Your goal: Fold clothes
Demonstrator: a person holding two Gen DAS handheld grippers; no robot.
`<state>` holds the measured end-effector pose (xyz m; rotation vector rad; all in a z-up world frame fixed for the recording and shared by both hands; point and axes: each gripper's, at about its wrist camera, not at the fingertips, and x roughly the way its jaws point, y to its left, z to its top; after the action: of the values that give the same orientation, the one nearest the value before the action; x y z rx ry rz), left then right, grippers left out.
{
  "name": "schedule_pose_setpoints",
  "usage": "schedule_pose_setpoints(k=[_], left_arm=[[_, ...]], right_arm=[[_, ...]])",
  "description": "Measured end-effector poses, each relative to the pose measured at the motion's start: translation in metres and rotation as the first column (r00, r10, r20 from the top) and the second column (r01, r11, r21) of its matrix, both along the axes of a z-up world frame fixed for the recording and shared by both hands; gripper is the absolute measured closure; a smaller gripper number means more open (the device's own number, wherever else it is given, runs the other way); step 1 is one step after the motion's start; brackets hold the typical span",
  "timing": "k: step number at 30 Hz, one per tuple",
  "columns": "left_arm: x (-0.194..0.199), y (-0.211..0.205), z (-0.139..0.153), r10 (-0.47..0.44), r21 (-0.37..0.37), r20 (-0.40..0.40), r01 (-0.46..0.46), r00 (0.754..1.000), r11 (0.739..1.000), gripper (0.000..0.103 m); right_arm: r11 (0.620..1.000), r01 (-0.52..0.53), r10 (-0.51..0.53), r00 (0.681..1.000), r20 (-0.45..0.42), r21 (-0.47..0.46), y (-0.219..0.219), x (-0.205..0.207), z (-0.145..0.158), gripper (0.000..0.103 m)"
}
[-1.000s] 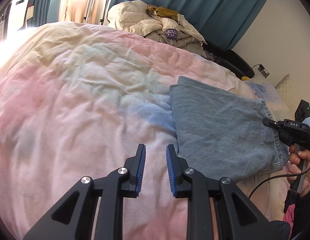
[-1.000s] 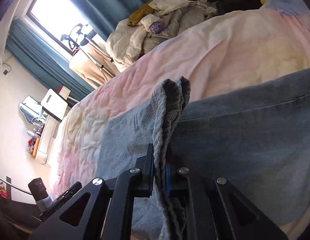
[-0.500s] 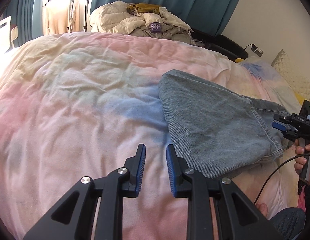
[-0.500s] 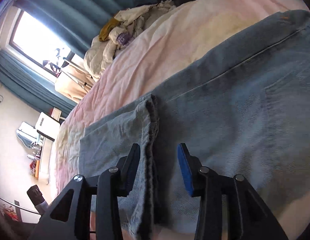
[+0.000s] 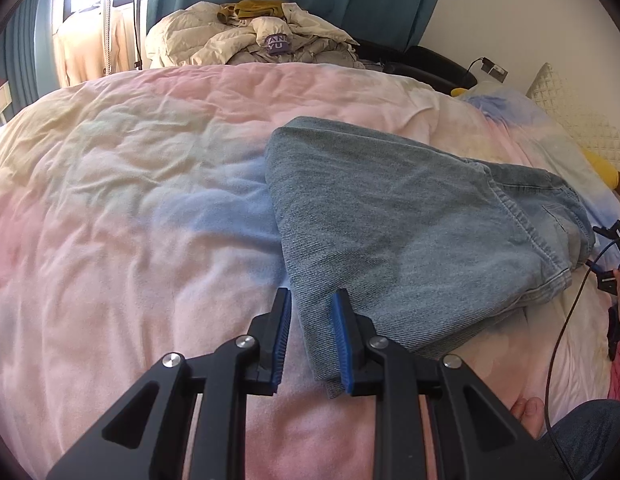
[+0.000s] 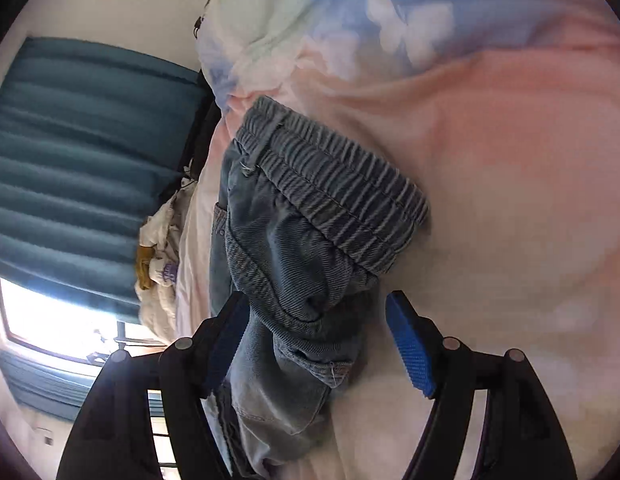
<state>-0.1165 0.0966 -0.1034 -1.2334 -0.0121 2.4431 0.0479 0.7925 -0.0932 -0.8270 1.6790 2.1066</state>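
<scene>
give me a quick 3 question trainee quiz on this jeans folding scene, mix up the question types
1. True or false: the left gripper is clamped shut on the jeans.
2. Multiple choice: which part of the jeans lies just ahead of the right gripper? A) a leg hem B) the elastic waistband C) a belt buckle
3. Short answer: what do the jeans lie on?

Key
1. False. Its jaws are open, with the near folded corner of the jeans between the blue pads.
2. B. The gathered waistband is ahead, and bunched denim sits between the open jaws.
3. A pastel pink and blue duvet on the bed.
</scene>
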Motion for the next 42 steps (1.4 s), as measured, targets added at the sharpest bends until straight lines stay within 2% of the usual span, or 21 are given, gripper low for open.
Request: schedule_pose_setpoints(k=[3, 9, 13, 16, 18, 22, 24, 28, 31, 34, 37, 40, 42], left_arm=[[0.000, 0.000, 0.002, -0.006, -0.033, -0.023, 0.005, 1.000, 0.999, 0.081], [-0.005, -0.004, 0.002, 0.014, -0.024, 0.000, -0.014, 1.000, 1.000, 0.081], [-0.005, -0.004, 0.013, 0.006, -0.031, -0.024, -0.007, 1.000, 0.999, 0.081], [0.000, -0.005, 0.022, -0.020, -0.022, -0.035, 0.019, 0.999, 1.000, 0.081], [0.004, -0.007, 0.028, -0.019, -0.030, -0.052, 0.017, 0.998, 0.999, 0.081], [0.012, -0.010, 0.040, -0.027, -0.026, -0.074, 0.025, 0.997, 0.999, 0.081], [0.015, -0.011, 0.045, -0.029, -0.022, -0.077, 0.027, 0.997, 0.999, 0.081], [0.021, -0.020, 0.053, -0.023, 0.006, -0.090, 0.024, 0.996, 1.000, 0.081], [0.021, -0.029, 0.057, 0.001, 0.035, -0.080, 0.002, 0.997, 0.999, 0.081], [0.018, -0.043, 0.057, 0.047, 0.100, -0.036, -0.043, 0.998, 0.994, 0.081], [0.014, -0.056, 0.053, 0.093, 0.158, 0.027, -0.096, 0.995, 0.983, 0.081], [0.013, -0.063, 0.053, 0.106, 0.181, 0.044, -0.112, 0.993, 0.977, 0.081], [0.014, -0.068, 0.058, 0.114, 0.190, 0.035, -0.118, 0.993, 0.975, 0.081]], right_arm=[[0.998, 0.006, -0.007, 0.999, -0.032, -0.055, 0.002, -0.018, -0.018, 0.031], [0.998, 0.068, -0.068, 0.997, 0.025, -0.016, 0.018, -0.046, -0.032, 0.031], [0.988, 0.034, -0.044, 0.997, 0.062, 0.153, 0.004, -0.056, 0.002, 0.059], [0.961, 0.003, -0.030, 0.995, 0.092, 0.276, -0.007, -0.063, 0.026, 0.066], [0.921, -0.040, 0.003, 0.995, 0.096, 0.388, -0.035, -0.072, 0.052, 0.069], [0.796, -0.123, 0.067, 0.991, 0.116, 0.592, -0.092, -0.089, 0.103, 0.071], [0.714, -0.161, 0.097, 0.987, 0.131, 0.681, -0.120, -0.098, 0.128, 0.071], [0.534, -0.237, 0.197, 0.968, 0.153, 0.811, -0.210, -0.115, 0.161, 0.072], [0.441, -0.368, 0.296, 0.921, 0.254, 0.818, -0.272, -0.128, 0.135, 0.072], [0.333, -0.487, 0.381, 0.853, 0.357, 0.807, -0.334, -0.141, 0.109, 0.073], [0.214, -0.590, 0.450, 0.767, 0.458, 0.778, -0.395, -0.154, 0.083, 0.075], [0.086, -0.675, 0.500, 0.666, 0.554, 0.733, -0.456, -0.167, 0.057, 0.077], [0.072, -0.671, 0.485, 0.670, 0.562, 0.738, -0.462, -0.167, 0.056, 0.077]])
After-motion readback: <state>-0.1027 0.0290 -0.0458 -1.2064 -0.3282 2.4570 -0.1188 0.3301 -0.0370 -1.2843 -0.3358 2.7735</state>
